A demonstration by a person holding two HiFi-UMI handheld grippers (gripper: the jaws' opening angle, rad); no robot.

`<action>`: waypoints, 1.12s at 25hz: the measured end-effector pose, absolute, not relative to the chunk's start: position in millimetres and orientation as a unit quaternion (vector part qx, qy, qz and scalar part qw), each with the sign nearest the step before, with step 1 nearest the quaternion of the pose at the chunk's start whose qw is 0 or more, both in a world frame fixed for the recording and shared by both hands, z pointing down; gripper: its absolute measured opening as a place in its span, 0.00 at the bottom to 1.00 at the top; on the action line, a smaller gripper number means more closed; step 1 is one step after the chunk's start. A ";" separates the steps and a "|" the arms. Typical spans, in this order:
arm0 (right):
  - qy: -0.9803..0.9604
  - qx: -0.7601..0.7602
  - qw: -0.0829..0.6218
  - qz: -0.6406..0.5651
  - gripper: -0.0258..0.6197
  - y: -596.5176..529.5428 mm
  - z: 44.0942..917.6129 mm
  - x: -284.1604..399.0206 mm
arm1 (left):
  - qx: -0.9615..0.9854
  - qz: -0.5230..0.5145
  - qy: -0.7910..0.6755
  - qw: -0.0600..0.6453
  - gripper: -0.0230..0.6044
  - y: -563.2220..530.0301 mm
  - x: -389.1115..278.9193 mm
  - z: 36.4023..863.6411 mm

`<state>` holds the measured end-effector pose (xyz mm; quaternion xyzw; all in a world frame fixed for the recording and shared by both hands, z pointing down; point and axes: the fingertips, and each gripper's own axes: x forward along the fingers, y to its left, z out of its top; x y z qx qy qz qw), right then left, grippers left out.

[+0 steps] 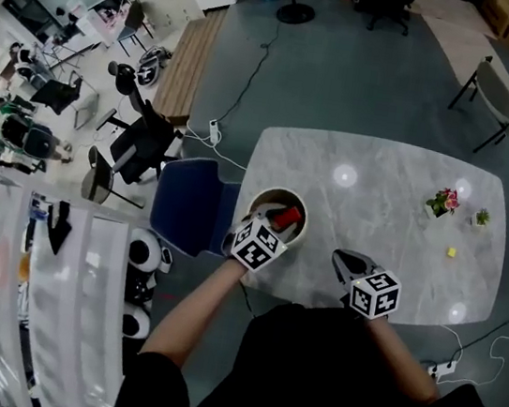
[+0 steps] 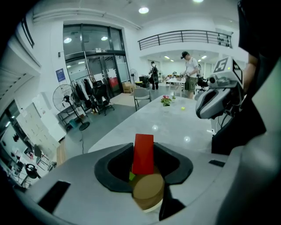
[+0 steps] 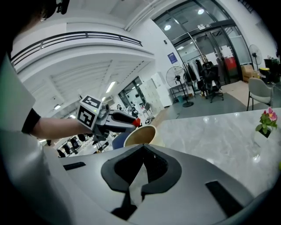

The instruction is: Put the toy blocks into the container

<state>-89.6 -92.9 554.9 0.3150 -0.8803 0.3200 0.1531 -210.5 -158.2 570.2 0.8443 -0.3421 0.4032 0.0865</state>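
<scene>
At the near left corner of a grey marble table, the left gripper clamps a red block over the round tan container. The right gripper hovers nearby at the table's edge, jaws pressed together and empty.
</scene>
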 end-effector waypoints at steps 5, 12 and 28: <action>-0.872 0.329 0.162 0.324 0.04 -88.7 557.1 -87.9 | 0.837 0.414 -0.340 0.108 0.25 -157.3 -229.1 595.5; -0.846 0.374 0.168 0.341 0.04 -79.7 570.1 -66.5 | 0.836 0.423 -0.328 0.120 0.25 -149.1 -237.7 628.0; -0.819 0.409 0.162 0.369 0.04 -62.1 581.6 -28.1 | 0.828 0.416 -0.351 0.131 0.26 -152.7 -237.8 649.1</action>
